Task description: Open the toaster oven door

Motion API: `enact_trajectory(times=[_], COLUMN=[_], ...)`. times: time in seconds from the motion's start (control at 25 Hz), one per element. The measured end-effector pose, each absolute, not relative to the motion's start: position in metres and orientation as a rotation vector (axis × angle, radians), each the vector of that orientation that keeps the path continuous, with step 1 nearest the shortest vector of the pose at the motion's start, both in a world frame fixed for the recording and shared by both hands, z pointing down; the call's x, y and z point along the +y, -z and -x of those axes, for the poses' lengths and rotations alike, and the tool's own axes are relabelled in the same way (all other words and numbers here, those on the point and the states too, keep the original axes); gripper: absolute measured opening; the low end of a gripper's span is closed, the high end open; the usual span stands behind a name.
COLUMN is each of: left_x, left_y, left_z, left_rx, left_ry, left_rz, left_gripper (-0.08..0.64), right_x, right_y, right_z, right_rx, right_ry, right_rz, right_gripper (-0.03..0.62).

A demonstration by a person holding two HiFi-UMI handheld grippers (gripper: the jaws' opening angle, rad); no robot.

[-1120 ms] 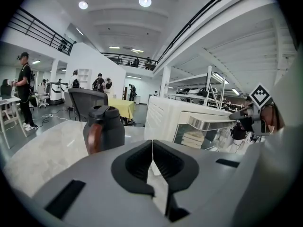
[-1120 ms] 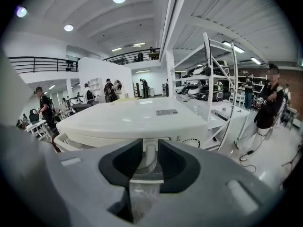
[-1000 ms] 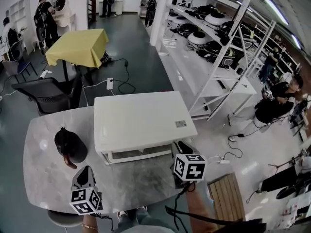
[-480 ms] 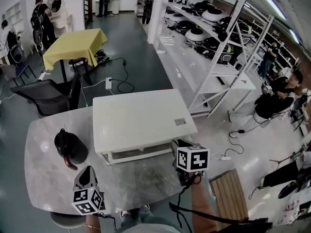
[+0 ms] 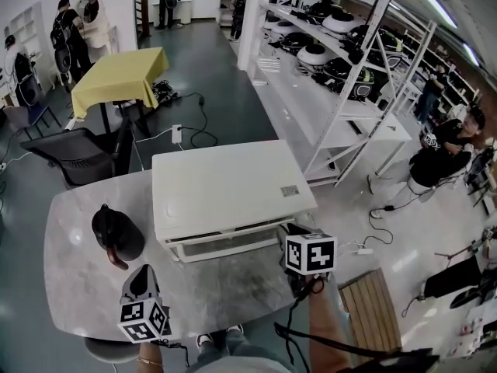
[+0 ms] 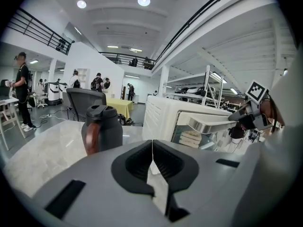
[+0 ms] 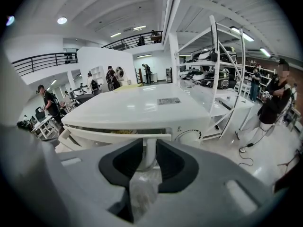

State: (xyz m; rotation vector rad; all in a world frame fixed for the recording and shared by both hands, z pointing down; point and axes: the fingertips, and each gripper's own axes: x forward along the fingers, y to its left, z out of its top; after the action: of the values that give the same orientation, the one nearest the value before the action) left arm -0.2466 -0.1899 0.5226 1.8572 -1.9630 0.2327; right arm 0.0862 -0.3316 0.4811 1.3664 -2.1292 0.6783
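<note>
We are clenching right claw [image 7: 148, 156] on door handle [image 7: 118, 135]; toaster oven [image 5: 229, 185] sitting at 12 o'clock on tabletop [image 5: 74, 278], door standing slightly ajar. We are keeping left claw [image 6: 152, 151] clenched, empty, at 7 o'clock.

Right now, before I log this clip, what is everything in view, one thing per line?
table: one, grey marble-look, nearest the person.
toaster oven: one, white, centre of the table, door ajar.
door handle: one, white, along the door's top edge.
jug: one, black with a brown handle, on the table left of the oven, apart from it.
cloth-covered table: one, yellow, far left.
chair: one, black, behind the grey table.
shelving rack: one, white, right of the oven, holding gear.
slatted bench: one, wooden, floor at lower right.
people: several, background and right.
left gripper: one, grey, jaws together, empty.
right gripper: one, grey, jaws closed on the door handle.
</note>
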Motion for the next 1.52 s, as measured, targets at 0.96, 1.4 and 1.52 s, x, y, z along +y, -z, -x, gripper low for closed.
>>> enact_trajectory(times=[0.96,1.4,1.52], left_x=[-0.177,-0.176,-0.175], left_y=[-0.513,-0.509,-0.51], left_z=[0.241,0.235,0.233], left_rx=[-1.942,-1.916,-1.907], left_ry=[-0.242,-0.226,-0.229], left_rz=[-1.903,-1.927,-1.935], left_gripper=[0.008,0.008,0.008], right_x=[-0.303,-0.287,-0.285], right_y=[-0.49,-0.495,-0.495], right_z=[-0.098,-0.102,-0.104], right_rx=[-2.147,-2.179,-2.206], right_ry=[-0.661,-0.68,-0.682], right_rz=[-1.412,-1.427,-1.441], right_gripper=[0.084,0.084,0.084])
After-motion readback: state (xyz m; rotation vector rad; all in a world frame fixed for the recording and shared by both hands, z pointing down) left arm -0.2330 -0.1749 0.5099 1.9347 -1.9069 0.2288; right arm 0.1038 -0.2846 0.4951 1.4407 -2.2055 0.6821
